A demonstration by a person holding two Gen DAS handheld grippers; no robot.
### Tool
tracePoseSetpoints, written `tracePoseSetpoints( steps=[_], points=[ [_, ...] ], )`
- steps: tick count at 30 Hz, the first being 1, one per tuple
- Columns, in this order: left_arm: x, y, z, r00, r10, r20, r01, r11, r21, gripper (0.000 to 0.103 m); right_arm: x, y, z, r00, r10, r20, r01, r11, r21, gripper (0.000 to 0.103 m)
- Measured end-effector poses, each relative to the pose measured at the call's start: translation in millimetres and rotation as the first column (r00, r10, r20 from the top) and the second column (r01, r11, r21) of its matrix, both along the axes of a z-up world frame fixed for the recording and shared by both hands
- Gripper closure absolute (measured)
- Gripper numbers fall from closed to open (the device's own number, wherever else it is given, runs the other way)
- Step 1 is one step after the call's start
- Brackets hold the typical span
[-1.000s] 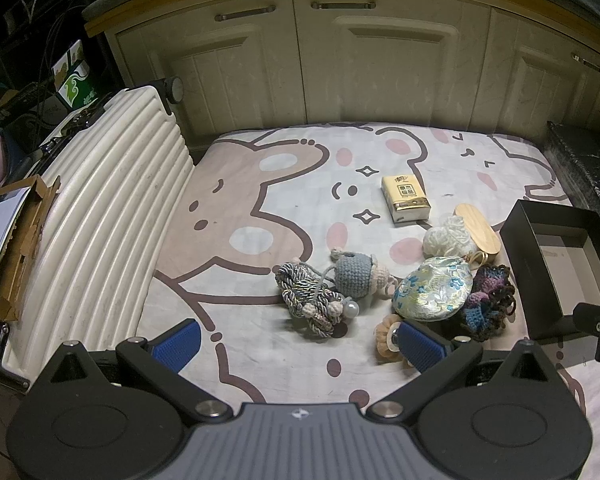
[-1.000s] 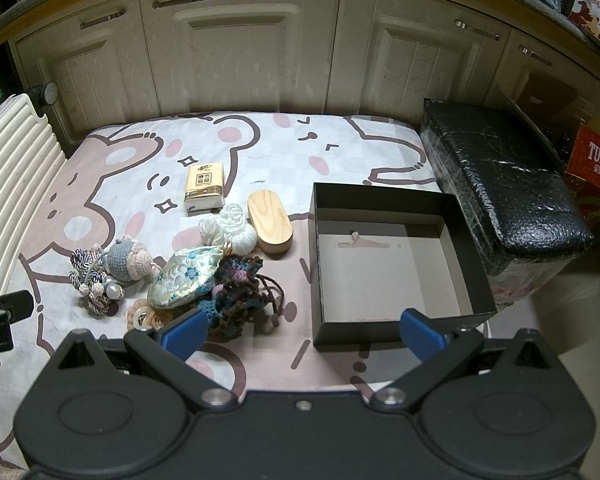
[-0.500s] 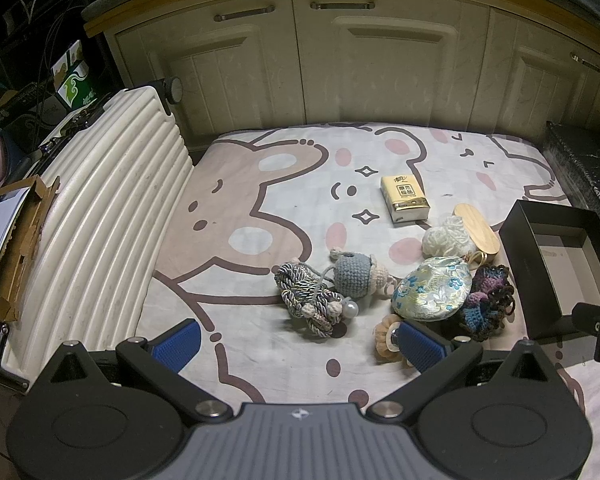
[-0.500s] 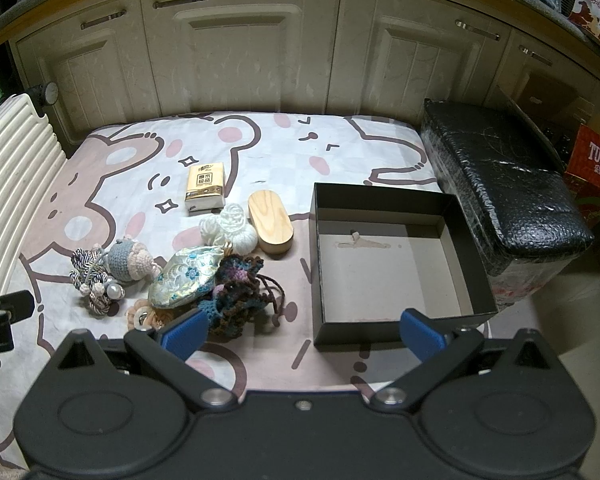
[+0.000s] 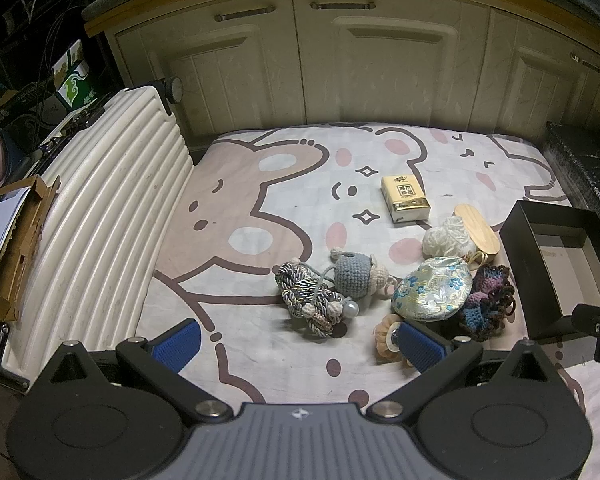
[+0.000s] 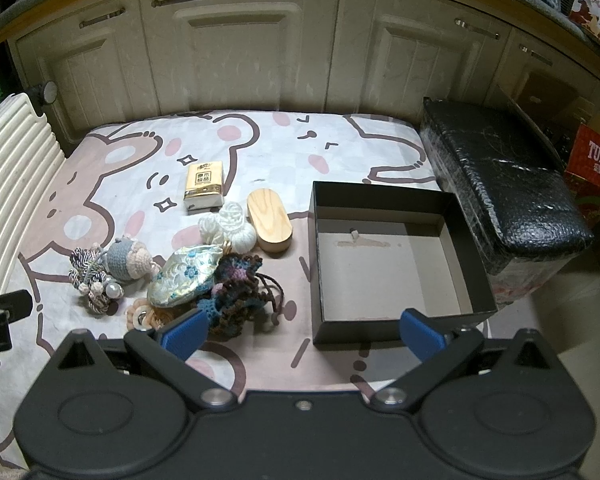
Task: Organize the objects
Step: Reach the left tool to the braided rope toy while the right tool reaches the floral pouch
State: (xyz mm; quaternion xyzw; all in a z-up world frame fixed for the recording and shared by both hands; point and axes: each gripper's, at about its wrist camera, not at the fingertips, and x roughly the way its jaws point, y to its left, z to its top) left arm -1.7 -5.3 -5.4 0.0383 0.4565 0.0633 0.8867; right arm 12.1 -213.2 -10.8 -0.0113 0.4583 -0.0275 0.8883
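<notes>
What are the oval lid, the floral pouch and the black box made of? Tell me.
Oval lid: pale wood by its visible grain, matte finish.
Floral pouch: looks like satin brocade; it has a sheen and woven blue flowers.
Black box: likely cardboard, with thin black walls and a grey-brown, scuffed floor.

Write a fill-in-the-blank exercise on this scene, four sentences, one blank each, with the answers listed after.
1. The black box on the mat holds ____ so far.
2. The wooden oval piece lies between the white yarn and the ____.
3. The tissue pack lies ____ from the camera than the yarn.
4. Both the left gripper and the right gripper are ____.

Answers: nothing; black box; farther; open
</notes>
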Motion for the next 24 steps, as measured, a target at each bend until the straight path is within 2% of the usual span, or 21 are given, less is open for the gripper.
tracePoseSetpoints(
  steps=[8,16,24],
  points=[
    [-4.2,-3.2,9.3,1.000,-0.005,0.026,0.005,1.000,-0.008,0.000,-5.2,-4.6,7.0,0.998,-0.057,0.037,0.057,0.998,0.015,0.000],
    [-2.6,5.1,24.9,0.998,0.023,0.056,-0.020,0.998,-0.056,0.000,-5.7,-2.7,24.3,0.993,-0.049,0.106,0.049,0.999,0.002,0.000],
    [12.6,8.1,51.7,0.994,0.025,0.106,-0.023,1.000,-0.021,0.000,15.7,7.5,47.4,0.988,-0.052,0.146,0.052,0.999,0.003,0.000]
  ],
)
